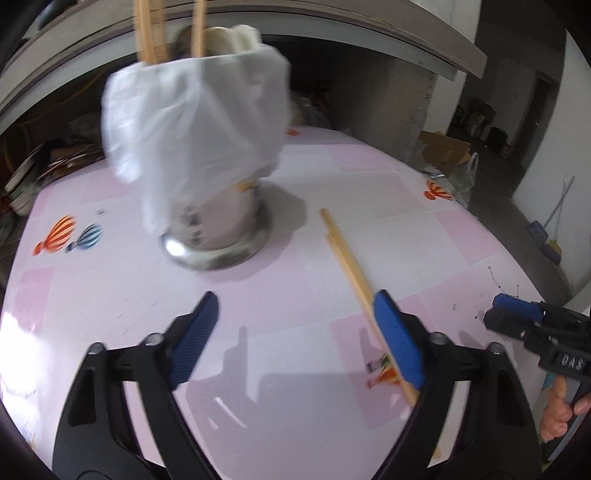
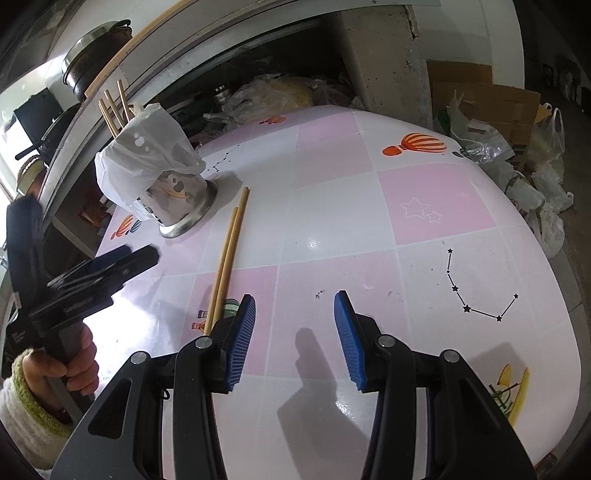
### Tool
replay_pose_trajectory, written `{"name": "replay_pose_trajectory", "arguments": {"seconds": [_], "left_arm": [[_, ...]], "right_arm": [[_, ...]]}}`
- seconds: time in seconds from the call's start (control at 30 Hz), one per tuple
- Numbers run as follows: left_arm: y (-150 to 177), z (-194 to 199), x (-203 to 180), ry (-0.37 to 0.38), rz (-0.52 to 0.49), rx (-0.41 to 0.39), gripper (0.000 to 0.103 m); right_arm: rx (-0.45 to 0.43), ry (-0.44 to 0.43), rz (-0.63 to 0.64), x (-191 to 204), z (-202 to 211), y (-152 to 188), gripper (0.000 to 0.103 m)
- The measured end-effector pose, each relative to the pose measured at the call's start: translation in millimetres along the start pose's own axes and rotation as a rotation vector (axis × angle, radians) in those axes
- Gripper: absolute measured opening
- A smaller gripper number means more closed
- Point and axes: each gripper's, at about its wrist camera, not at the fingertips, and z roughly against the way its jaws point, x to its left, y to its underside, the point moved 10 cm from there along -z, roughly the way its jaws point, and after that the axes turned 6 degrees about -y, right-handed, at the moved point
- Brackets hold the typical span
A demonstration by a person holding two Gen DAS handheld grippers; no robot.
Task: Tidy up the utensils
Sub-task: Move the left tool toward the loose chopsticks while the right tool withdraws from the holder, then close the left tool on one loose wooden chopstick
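Two wooden chopsticks (image 1: 343,254) (image 2: 231,243) lie side by side on the pink-and-white table cover (image 2: 332,221). To their left a steel utensil holder (image 1: 218,229) (image 2: 177,199) stands draped in a white plastic bag, with several chopsticks (image 1: 147,29) (image 2: 112,107) upright in it. My left gripper (image 1: 295,295) (image 2: 110,266) hovers open in front of the holder; its right finger overlaps the near ends of the loose chopsticks, and nothing sits between the pads. My right gripper (image 2: 295,295) (image 1: 496,310) is open and empty just right of the chopsticks' near ends.
Behind the table a low shelf holds bagged clutter (image 2: 277,92), and a dark lidded pot (image 2: 96,51) sits on the counter above. Plastic bags and a cardboard box (image 2: 517,166) crowd the floor past the table's right edge.
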Motion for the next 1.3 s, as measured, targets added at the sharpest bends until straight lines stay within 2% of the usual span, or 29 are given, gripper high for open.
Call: {"name": "replay_pose_trajectory", "arguments": {"seconds": [0.37,0.67,1.07,1.3], "left_arm": [[-5.1,-38.2,-34.5,0.019,-0.075,0.074,0.041],[-1.8,-54.2,-43.9,0.0,-0.091,0.111,0.025],[-3.7,-58.6,-49.5,-0.009,-0.112,0.109,0.025],[0.3,-61.8,-44.1,-0.07,-0.124,0.138,0.025]], "right_arm": [[-0.004,-0.003,-0.004,-0.1,1.1,-1.5,0.044],[-0.003,-0.007,-0.005,-0.1,0.7,-2.1,0.044],[0.001,-0.008,-0.003,0.5,-1.7,-0.9,0.044],[-0.001,-0.011,-0.003,1.3,-1.3,-0.8,0.044]]}}
